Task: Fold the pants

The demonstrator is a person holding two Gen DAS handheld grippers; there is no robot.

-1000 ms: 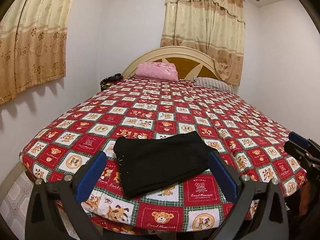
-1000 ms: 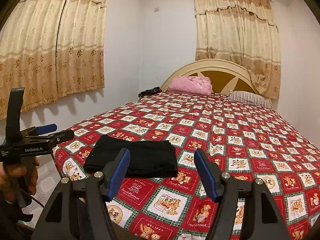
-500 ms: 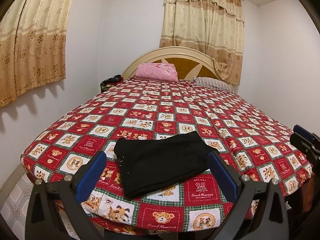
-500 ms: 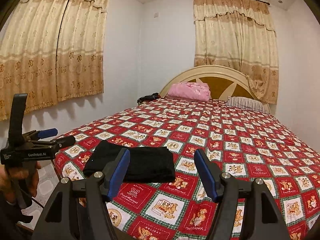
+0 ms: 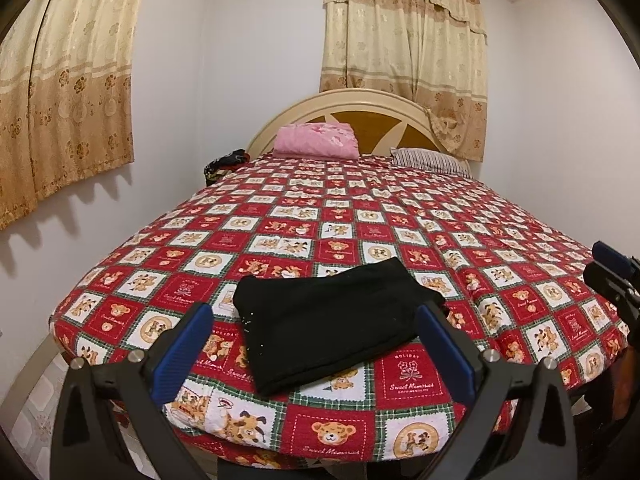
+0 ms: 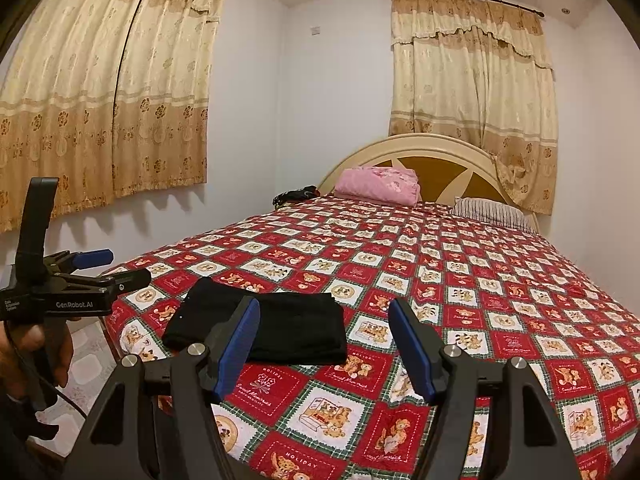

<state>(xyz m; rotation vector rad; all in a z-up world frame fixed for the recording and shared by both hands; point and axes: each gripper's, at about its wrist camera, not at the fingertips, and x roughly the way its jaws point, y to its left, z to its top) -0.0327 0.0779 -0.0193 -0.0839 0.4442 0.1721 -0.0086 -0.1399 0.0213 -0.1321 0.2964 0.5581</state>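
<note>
Black pants [image 5: 326,317] folded flat, rectangular, on checked quilt [image 5: 360,216]; grippers apart.

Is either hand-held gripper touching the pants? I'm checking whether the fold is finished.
No. The pants lie folded on the bed, and both the left hand-held gripper and the right hand-held gripper hang open, clear of them.
</note>
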